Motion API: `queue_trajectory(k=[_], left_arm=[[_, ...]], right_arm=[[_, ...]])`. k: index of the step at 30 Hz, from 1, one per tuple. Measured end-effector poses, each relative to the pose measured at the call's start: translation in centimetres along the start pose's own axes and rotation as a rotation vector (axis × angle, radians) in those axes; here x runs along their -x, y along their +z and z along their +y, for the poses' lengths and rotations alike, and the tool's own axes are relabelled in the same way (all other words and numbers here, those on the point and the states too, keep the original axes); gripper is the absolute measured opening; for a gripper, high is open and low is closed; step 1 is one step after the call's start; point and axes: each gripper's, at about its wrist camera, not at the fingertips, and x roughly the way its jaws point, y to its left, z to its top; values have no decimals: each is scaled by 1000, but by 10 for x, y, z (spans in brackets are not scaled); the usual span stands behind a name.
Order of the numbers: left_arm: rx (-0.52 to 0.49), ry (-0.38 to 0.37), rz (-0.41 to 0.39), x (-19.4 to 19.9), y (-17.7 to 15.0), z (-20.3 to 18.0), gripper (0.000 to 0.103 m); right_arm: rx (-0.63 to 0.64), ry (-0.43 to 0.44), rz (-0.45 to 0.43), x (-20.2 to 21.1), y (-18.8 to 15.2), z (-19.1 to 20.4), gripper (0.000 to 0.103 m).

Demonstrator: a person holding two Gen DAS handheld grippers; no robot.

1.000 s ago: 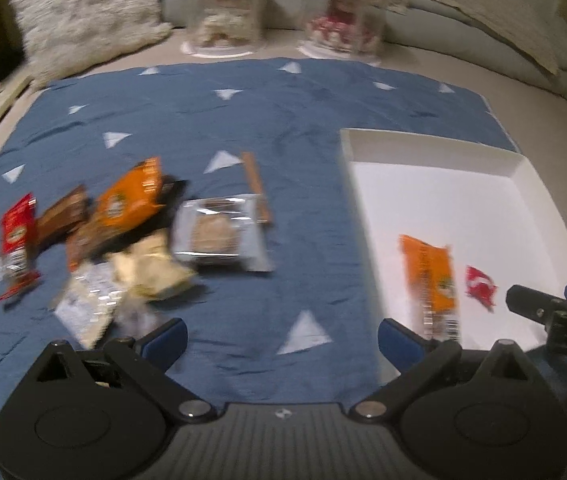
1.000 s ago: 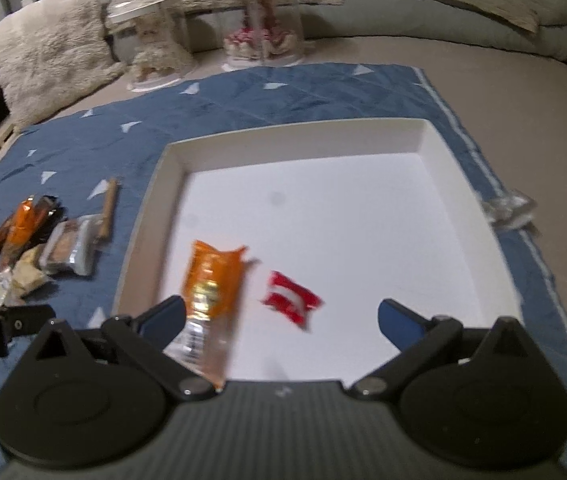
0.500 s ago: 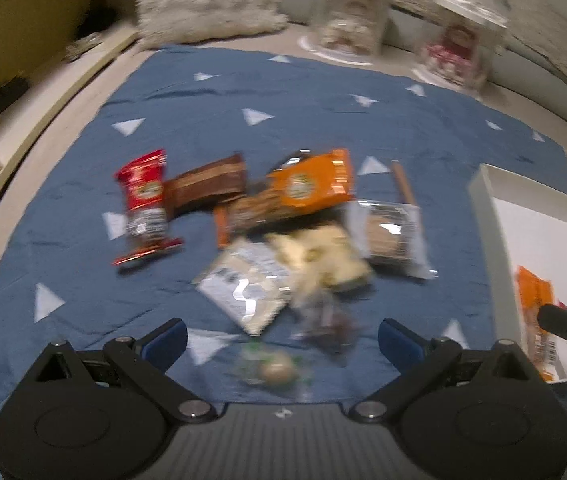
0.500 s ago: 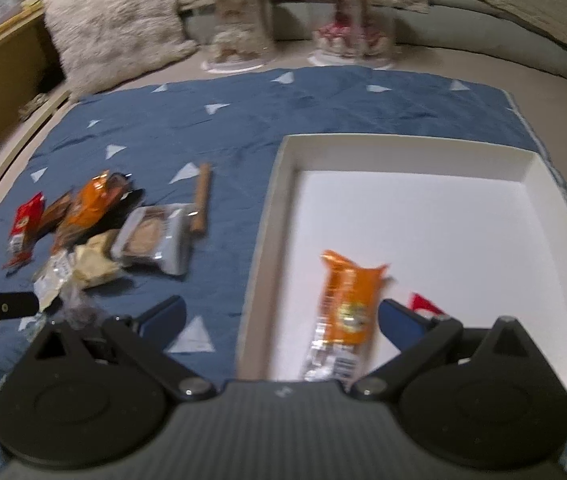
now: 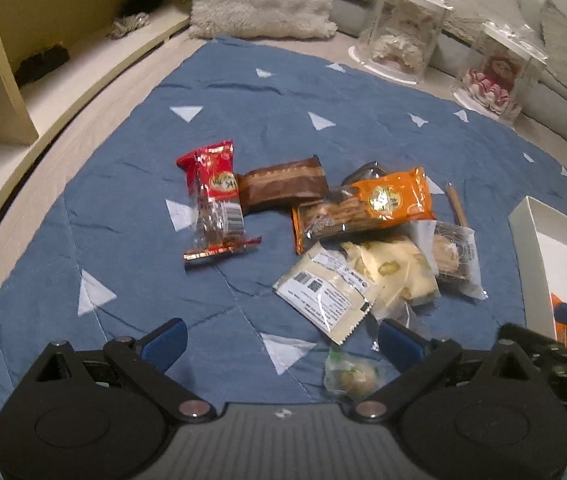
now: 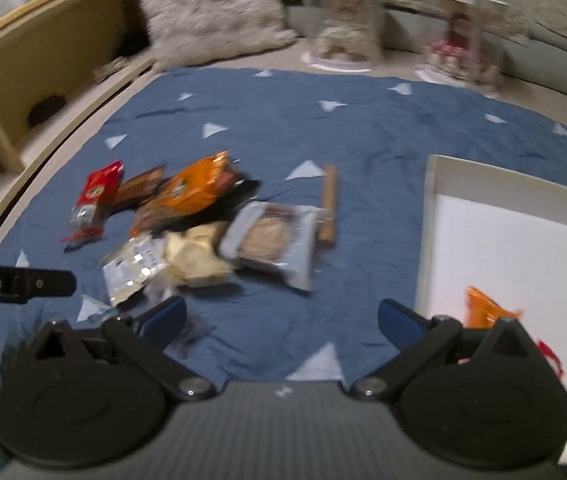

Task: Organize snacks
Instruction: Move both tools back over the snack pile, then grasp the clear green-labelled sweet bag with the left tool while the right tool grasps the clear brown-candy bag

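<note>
We hold the left claw (image 5: 281,340) spread wide and empty above the blue cloth (image 5: 243,120), with a small round sweet in a clear wrapper (image 5: 349,374) lying just under its right finger. Ahead of that claw sits the pile of snacks: a white packet (image 5: 323,296) nearest, touching a pale yellow packet (image 5: 397,268), and beyond them an orange packet (image 5: 391,202) resting on a biscuit pack. A brown bar (image 5: 283,186) lies further ahead, and a red packet (image 5: 215,204) sits ahead and to the left, touching the brown bar's end.

Our right claw (image 6: 281,322) is also spread wide with nothing between its fingers. Ahead and slightly left of it lies a clear packet with a round biscuit (image 6: 271,240), and a thin brown stick (image 6: 328,208) just beside that. To the right of this claw sits the white tray (image 6: 429,216), with an orange wrapper (image 6: 483,312) inside it near the right finger.
</note>
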Motion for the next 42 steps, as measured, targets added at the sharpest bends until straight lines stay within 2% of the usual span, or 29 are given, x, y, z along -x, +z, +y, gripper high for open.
queue_trajectory(k=[3, 5, 8, 11, 13, 17, 20, 23, 26, 28, 33, 35, 36, 40, 42], left_arm=[[-25, -41, -3, 2, 0, 3, 94], [-48, -79, 14, 2, -2, 2, 87], [-112, -131, 48, -1, -8, -2, 84], [-174, -171, 72, -5, -14, -8, 79], [-200, -184, 83, -8, -18, -14, 73], [-285, -231, 124, -15, -25, -29, 72], [-350, -216, 121, -18, -30, -43, 72], [-397, -159, 97, -24, -33, -53, 72], [-470, -96, 85, -31, -38, -62, 72], [-499, -79, 95, -36, -40, -66, 70], [-522, -72, 104, -41, -42, -73, 55], [-515, -68, 106, -41, -41, -74, 41], [-513, -64, 114, -42, -40, -74, 38], [-509, -50, 110, -42, -39, -73, 36], [-491, -45, 96, -39, -37, -70, 28]], right_arm=[[41, 58, 23, -11, 6, 17, 97], [47, 123, 57, -23, 11, 27, 87], [48, 175, 111, -38, 13, 37, 77], [46, 234, 157, -49, 13, 45, 73], [50, 243, 183, -57, 12, 50, 69], [17, 240, 212, -69, 13, 54, 59], [17, 232, 220, -75, 14, 55, 48], [47, 230, 219, -77, 14, 57, 45], [68, 218, 202, -79, 14, 60, 45], [60, 208, 193, -81, 13, 59, 48], [75, 199, 205, -86, 11, 63, 48], [89, 198, 210, -85, 12, 65, 42], [88, 197, 209, -84, 13, 65, 41], [83, 201, 200, -80, 16, 65, 27], [78, 205, 192, -76, 17, 63, 25]])
